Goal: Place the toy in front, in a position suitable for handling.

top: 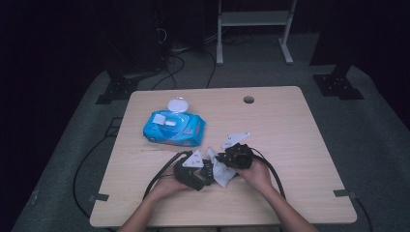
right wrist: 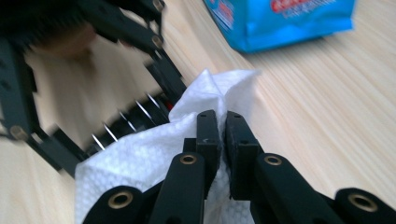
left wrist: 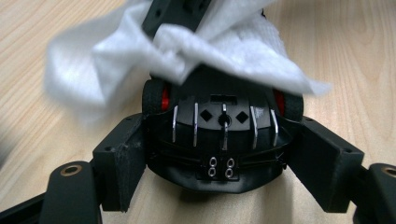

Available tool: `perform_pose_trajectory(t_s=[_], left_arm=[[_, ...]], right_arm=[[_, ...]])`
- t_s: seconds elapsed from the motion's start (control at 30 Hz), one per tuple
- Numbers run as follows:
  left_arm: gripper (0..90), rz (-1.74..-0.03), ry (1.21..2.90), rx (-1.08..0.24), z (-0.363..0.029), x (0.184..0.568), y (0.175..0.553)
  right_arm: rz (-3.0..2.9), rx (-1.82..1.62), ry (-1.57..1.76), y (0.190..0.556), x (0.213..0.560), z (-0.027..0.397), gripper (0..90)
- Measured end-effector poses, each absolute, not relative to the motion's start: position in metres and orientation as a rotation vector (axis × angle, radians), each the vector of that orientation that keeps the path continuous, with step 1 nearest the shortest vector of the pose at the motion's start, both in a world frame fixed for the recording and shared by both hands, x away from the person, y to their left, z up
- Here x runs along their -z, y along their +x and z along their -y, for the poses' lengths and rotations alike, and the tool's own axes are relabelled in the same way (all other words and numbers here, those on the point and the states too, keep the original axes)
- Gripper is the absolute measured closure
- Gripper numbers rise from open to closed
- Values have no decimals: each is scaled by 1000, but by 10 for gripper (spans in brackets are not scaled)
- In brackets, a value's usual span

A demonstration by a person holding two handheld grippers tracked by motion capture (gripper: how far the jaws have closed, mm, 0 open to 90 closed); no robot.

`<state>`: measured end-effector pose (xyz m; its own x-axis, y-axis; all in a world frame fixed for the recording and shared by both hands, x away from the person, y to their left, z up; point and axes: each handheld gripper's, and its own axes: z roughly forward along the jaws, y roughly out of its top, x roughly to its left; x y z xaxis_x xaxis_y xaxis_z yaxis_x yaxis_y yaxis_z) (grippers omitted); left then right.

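Toy car (left wrist: 223, 135) being wiped: the car is sitting between the left gripper's (left wrist: 224, 161) jaws, which are clamping its flanks, underside turned toward that gripper's camera. A white wipe (right wrist: 154, 154) is being pressed over the car's far end by the right gripper (right wrist: 223, 140), whose jaws are closed on a fold of it. Judging from this, wiping is under way; no stain or clean patch is visible, so what remains cannot be told. Beyond both grippers, a blue wipe pack (top: 174, 126) is lying with its lid open. Count: one car, one loose wipe, one pack, two grippers.
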<state>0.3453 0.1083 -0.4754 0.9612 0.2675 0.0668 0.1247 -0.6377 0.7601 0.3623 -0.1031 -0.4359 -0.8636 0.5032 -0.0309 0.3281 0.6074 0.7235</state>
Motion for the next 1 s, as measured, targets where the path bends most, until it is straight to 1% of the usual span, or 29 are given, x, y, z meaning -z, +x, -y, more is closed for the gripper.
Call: perform_pose_trajectory(t_s=[0.2,0.3,0.47,0.6,0.7,0.87,1.0], left_arm=[[237,-271,2273,-223,-109,475,345],[237,-271,2273,-228,-108,475,345],[237,-283,2282,-228,-107,476,344],[238,-293,2276,-227,-110,476,345],[238,-294,2271,-225,-111,475,346],[237,-289,2279,-239,-110,475,345],[238,-292,2278,-238,-112,475,345]], right_arm=[[-2596,-1084,731,361,440,123,847],[-2597,-1094,740,359,440,124,847],[-2627,-1196,661,354,438,97,846],[-2644,-1217,642,357,438,84,846],[-2648,-1254,682,359,437,86,846],[-2698,-1281,596,349,437,76,838],[-2688,-1246,591,345,437,83,835]])
